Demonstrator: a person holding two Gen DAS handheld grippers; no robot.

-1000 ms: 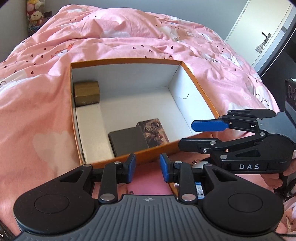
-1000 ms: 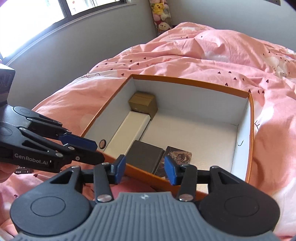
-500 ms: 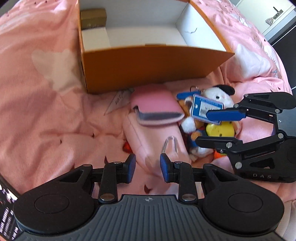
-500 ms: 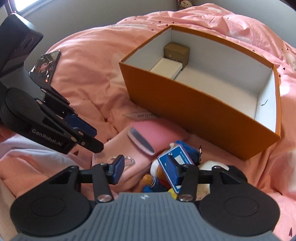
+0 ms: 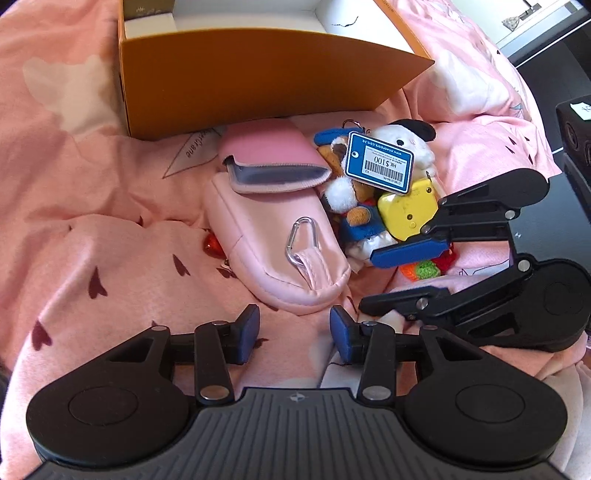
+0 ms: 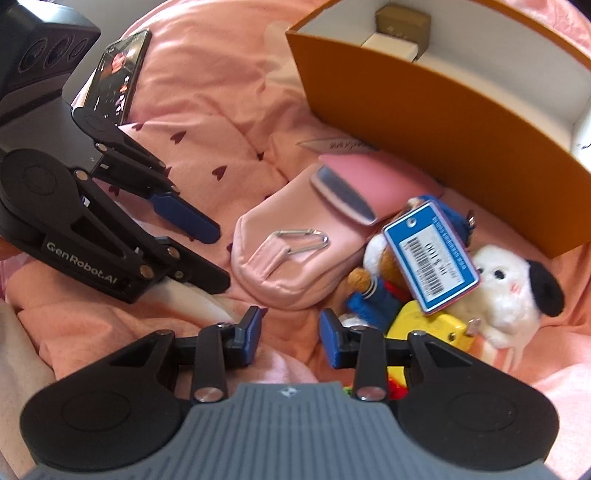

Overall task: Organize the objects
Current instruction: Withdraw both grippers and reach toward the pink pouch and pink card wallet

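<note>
Spread across everything: pink heart-printed bedding (image 5: 92,229), rumpled. Toward its far edge, an open orange cardboard box (image 5: 258,74) with white inner walls, a small brown carton (image 6: 402,18) and a white block (image 6: 391,46) tucked into one far corner. Just in front of the box's near wall, a pale pink padded pouch (image 5: 273,236) with a silver carabiner (image 5: 299,240) on its loop, a darker pink sleeve (image 5: 269,158) lying over its top end. Beside the pouch, touching it, a heap of small toys: white plush dog with black ear (image 6: 513,291), yellow plastic gadget (image 5: 410,212), blue barcode price tag (image 5: 380,162). Left gripper (image 5: 294,334) released, empty, poised near the pouch's bottom end; right gripper (image 6: 289,341) likewise released, empty, over the heap's near edge.
</note>
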